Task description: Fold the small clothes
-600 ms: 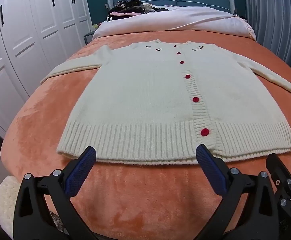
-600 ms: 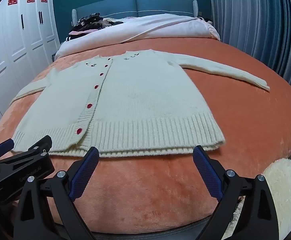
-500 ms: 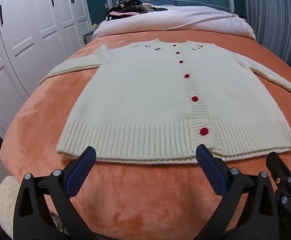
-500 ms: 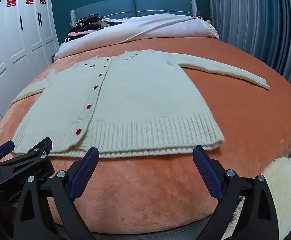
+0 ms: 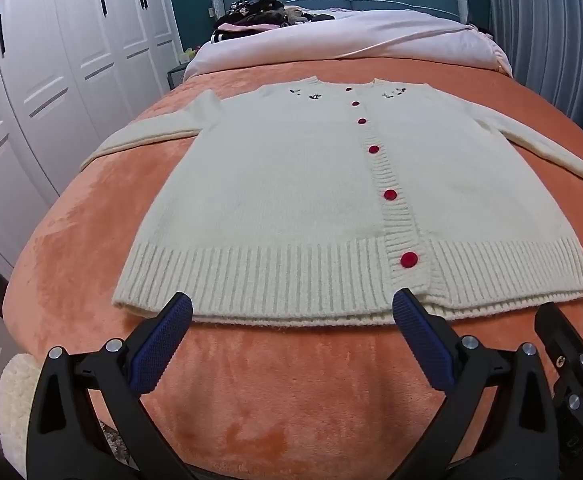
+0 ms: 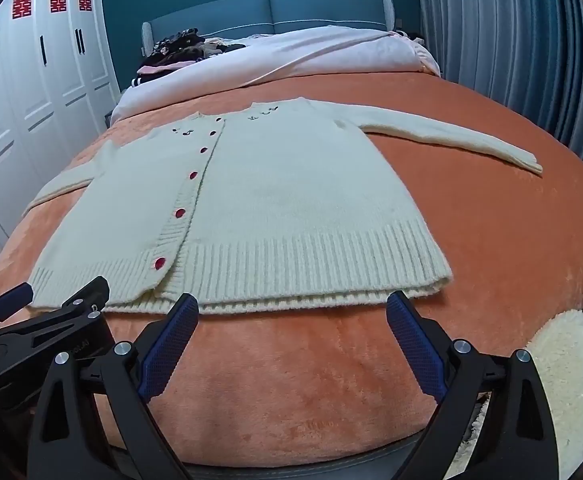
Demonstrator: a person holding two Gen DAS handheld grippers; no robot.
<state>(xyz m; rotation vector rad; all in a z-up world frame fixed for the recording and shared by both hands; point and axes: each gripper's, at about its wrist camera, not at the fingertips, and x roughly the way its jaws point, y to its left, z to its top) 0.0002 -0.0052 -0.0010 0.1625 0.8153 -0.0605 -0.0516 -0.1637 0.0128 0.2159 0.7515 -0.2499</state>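
Hovering both my grippers just short of the cream cardigan (image 5: 283,184), which lies flat and buttoned on the orange blanket (image 5: 91,240), hem toward me. My left gripper (image 5: 291,334) has its fingers spread wide with nothing between them, same for my right gripper (image 6: 293,330). Neither touches the knit. The left view shows the left sleeve (image 5: 147,136) reaching toward the white wardrobe (image 5: 51,80); the right view is the only one showing the right sleeve (image 6: 451,136) all the way to its cuff. That dark pile (image 6: 171,50) by the headboard is probably more clothes, too far off to tell.
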